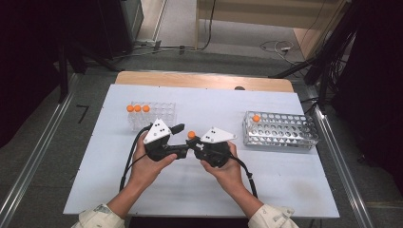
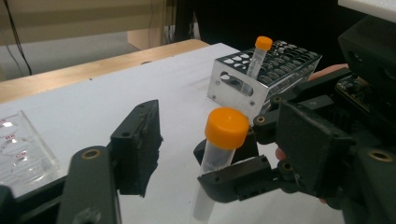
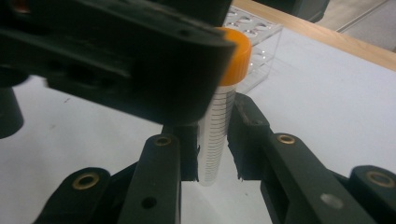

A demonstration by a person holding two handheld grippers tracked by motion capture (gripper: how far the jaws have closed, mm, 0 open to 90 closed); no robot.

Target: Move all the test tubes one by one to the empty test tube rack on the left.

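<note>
A clear graduated tube [image 1: 191, 135] with an orange cap stands upright between the two grippers at the middle of the white table [image 1: 199, 190]. My right gripper [image 1: 194, 145] [image 3: 215, 140] is shut on the tube's [image 3: 215, 126] body, one pad on each side. My left gripper [image 1: 183, 139] comes in from the left, open, with its jaws on either side of the tube [image 2: 219, 149]. Its left finger [image 2: 137, 144] stands clear of the tube with a gap. In the right gripper view a left gripper jaw covers part of the cap.
A clear plastic rack [image 1: 159, 114] [image 2: 18, 149] at the back left holds three orange-capped tubes [image 1: 137, 108]. A metal perforated rack [image 1: 285, 130] [image 2: 233, 88] at the right holds one capped tube [image 1: 256, 118] [image 2: 258, 53]. The table's wooden far edge [image 1: 204, 80] lies behind.
</note>
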